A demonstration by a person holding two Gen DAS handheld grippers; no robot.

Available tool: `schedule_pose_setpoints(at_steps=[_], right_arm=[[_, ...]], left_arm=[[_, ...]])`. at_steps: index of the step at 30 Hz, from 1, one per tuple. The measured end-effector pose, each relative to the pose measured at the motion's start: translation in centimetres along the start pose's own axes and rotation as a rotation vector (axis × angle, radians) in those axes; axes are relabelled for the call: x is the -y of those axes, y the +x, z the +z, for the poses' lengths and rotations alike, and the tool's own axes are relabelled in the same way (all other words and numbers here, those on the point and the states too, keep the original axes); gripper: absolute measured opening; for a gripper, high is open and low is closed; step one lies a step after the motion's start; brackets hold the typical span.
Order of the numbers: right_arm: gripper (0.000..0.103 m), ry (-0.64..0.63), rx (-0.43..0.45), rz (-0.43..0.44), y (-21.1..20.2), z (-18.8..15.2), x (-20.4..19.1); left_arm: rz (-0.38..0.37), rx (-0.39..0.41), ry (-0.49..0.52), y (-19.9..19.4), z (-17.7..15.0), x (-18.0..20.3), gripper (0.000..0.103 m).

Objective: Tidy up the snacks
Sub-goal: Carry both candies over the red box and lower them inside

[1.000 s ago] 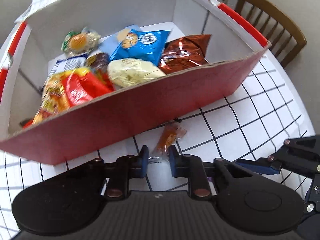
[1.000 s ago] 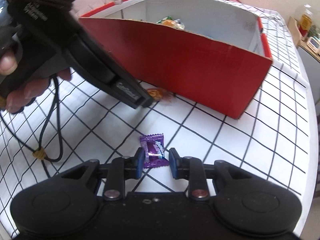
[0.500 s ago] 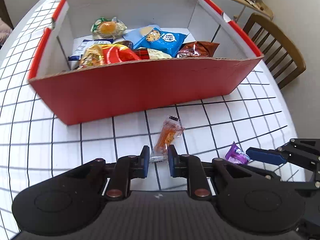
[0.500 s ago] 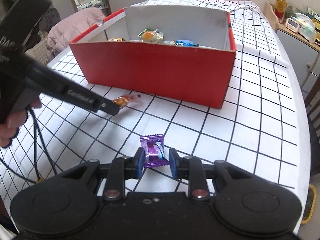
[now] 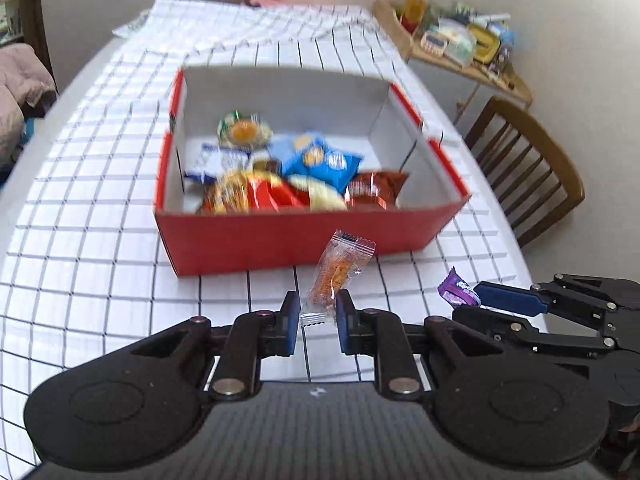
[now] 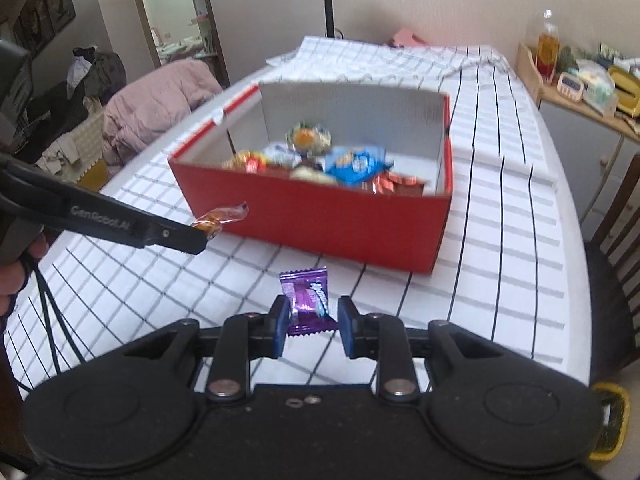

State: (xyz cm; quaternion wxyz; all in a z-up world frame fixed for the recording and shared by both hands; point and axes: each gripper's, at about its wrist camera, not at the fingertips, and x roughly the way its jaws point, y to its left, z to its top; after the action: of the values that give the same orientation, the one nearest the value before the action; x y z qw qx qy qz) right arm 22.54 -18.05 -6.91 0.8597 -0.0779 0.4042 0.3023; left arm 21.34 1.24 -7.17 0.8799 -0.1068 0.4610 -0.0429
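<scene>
**Q:** Left wrist view: status of the left gripper [image 5: 318, 318]?

**A:** Its fingers are clenched on the lower end of the orange candy [image 5: 338, 270]. The wrapper stands up between the fingertips, clear of the checked tablecloth [image 5: 100, 248]. Half a second ago the candy appeared low against the cloth with the red box [image 5: 296, 240] close ahead; the box now sits farther off and lower in the frame. Judgement: the candy has been lifted.

**Q:** Anything else in that view?

**A:** The right gripper [image 5: 476, 294] enters from the right with the purple candy [image 5: 458, 292] at its tip. The box interior holds the sorted snack packets [image 5: 296, 176].

**Q:** Right wrist view: status of the right gripper [image 6: 312, 324]?

**A:** Its fingers are grasping the purple candy [image 6: 308, 306] by its lower part, with the upper end projecting forward. The red box [image 6: 332, 220] has dropped away in the frame since the earlier picture, and more of its contents are visible over the near wall. The left gripper [image 6: 202, 236] is at the left, holding the orange candy [image 6: 220, 218] above the cloth, just short of the box corner.

**Q:** Consequence for the task?

**A:** Both loose candies are picked up and raised. Judgement: the remaining step is to carry each over the near wall and release it inside. The thin wrappers are held only by an end, so they may slip.
</scene>
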Motion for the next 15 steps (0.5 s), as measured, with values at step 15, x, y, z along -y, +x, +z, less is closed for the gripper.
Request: schedule_pose_setpoints(at_steps=[15], right_arm=[[0.025,-0.015,0.107,-0.038,1.1,8.1,0.6]], left_arm=[[0.067,0.109,0.001,-2.0,6.7,-0.8,0.019]])
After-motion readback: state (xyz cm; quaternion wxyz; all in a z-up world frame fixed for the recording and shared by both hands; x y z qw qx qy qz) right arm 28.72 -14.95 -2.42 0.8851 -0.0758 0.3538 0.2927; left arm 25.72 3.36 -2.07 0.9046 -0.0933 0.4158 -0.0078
